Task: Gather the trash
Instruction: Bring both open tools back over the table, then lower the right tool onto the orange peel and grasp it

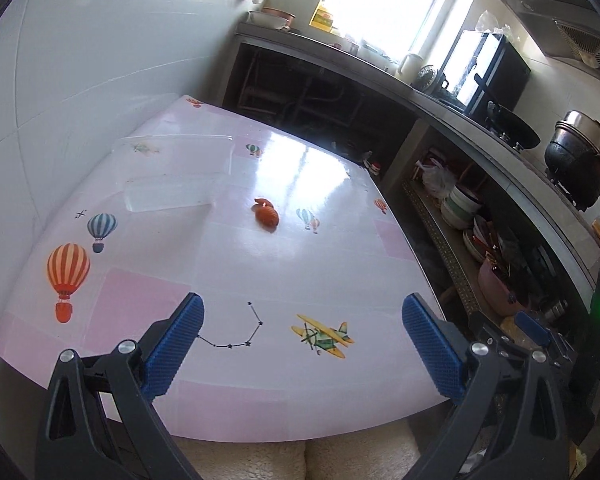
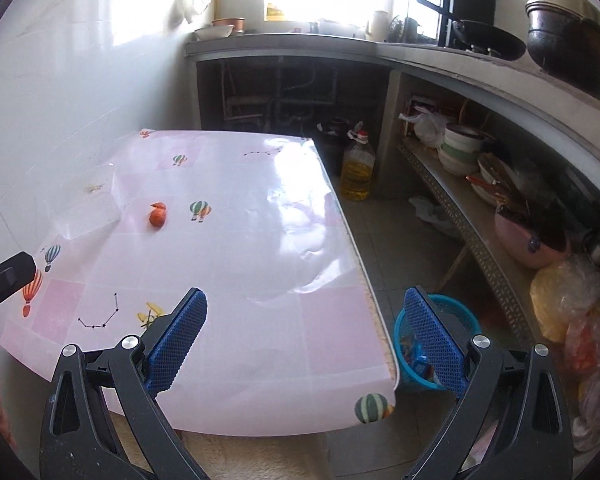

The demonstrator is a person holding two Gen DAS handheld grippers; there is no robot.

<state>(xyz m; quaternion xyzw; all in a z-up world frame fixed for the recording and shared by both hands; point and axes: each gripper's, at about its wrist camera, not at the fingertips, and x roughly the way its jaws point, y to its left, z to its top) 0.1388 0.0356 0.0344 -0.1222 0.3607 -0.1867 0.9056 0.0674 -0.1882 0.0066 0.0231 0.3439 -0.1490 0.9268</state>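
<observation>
Orange peel [image 1: 266, 216] on a pink tablecloth [image 1: 260, 272] printed with balloons; teal basket [image 2: 456, 312].

We see one orange peel scrap [image 1: 266, 215] [image 2: 158, 214], curled and crumpled, lying on the pink tablecloth [image 1: 228, 264] [image 2: 236, 248] mid-table, just beside a clear plastic container [image 1: 172, 178] [image 2: 86, 210] by the wall. A blue basket [image 2: 466, 316] on the floor holds wrappers.

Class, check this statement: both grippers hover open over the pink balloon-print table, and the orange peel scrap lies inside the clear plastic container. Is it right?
One detail is wrong. The orange peel scrap lies on the pink balloon-print table, beside the clear plastic container, not inside it; the left wrist view shows this. Both the left gripper and right gripper do have open jaws.
</observation>
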